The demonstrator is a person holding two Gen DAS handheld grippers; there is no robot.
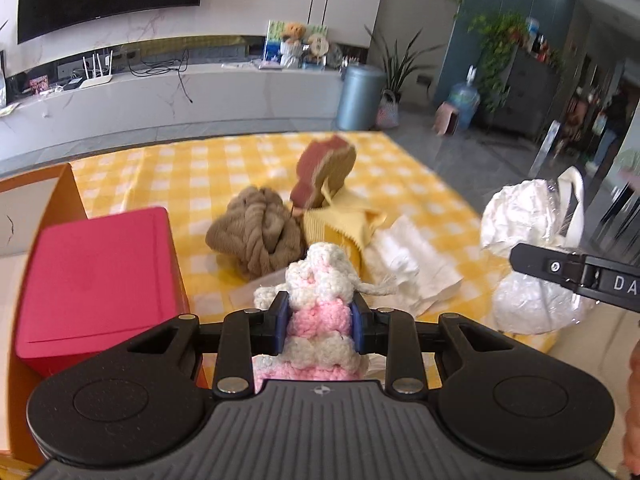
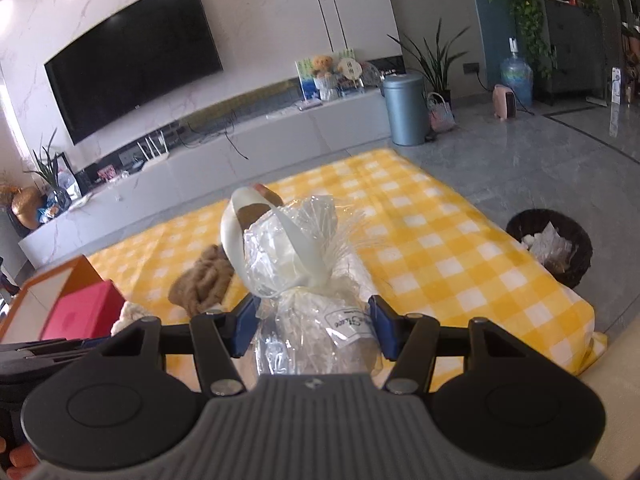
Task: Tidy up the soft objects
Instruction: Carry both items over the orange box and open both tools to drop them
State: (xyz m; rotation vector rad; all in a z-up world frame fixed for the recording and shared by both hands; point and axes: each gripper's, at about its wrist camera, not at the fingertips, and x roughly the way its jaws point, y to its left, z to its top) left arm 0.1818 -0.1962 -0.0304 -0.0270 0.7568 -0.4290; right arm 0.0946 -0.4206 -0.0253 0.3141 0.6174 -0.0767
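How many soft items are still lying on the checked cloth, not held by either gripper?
4: the brown knit bundle, the red-and-tan slipper behind it, the yellow cloth and the white crumpled sheet to its right. Others may hide behind the held items.

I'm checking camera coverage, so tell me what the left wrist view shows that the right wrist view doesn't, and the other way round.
Only the left wrist view: the left gripper shut on a pink and white crocheted piece, a yellow cloth, white paper.

Only the right wrist view: a black waste basket, the bag's label.

Both: the cellophane-wrapped white bundle held by the right gripper, brown knit, red box, checked cloth.
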